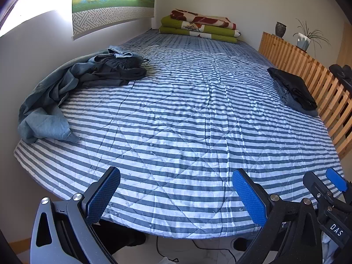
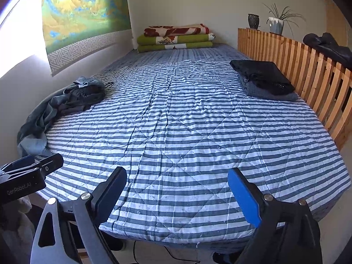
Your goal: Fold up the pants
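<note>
I am holding both grippers over the near edge of the bed [image 1: 176, 110], left gripper [image 1: 176, 198] and right gripper [image 2: 176, 198] spread wide, gripping nothing. "GenRobot.AI" and "DAS" are showing on their bodies. Crumpled pants [image 1: 72, 83] are lying far left; a folded pile [image 2: 264, 79] is sitting far right.

1. The left gripper [image 1: 176, 195] has dark grey metal arms with triangular cut-outs and round silver screws at the joints.
2. Its fingers [image 1: 103, 195] carry flat blue pads with a fine dotted texture, set in black holders.
3. The right gripper [image 2: 177, 198] has the same build: dark arms, silver screws, blue pads [image 2: 244, 198].
4. From the left wrist view, the right gripper's black body bears white letters "DAS".
5. From the right wrist view, the left gripper's black body reads "GenRobot.AI" in pale lettering.
</note>
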The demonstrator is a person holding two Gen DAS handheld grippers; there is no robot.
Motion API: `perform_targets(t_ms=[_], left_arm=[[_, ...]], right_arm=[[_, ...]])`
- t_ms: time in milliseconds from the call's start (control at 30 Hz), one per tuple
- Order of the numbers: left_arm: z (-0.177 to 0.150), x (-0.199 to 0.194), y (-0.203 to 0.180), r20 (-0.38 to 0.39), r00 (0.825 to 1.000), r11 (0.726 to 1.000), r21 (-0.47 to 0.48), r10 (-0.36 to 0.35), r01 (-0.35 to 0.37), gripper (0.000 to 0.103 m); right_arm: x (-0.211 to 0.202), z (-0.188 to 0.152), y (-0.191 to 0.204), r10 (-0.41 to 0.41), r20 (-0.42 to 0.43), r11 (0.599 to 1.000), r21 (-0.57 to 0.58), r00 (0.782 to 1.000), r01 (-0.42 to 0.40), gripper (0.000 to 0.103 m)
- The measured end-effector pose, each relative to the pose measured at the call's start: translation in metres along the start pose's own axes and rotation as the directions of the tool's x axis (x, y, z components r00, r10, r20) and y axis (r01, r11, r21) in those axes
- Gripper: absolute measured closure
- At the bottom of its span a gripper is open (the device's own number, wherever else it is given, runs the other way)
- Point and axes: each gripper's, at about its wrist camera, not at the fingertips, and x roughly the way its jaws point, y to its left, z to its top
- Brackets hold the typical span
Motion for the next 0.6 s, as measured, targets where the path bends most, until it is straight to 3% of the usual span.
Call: perform_targets(t_ms=[600], left_arm=[[0.0000,-0.0032,0.0013,0.006,1.000,1.000,0.010,-0.011,0.011,0.000]], right_arm=[[0.0021,0.0003,0.0066,0.009,-0.023,1.000,0.006,1.000,-0.009,0.012]])
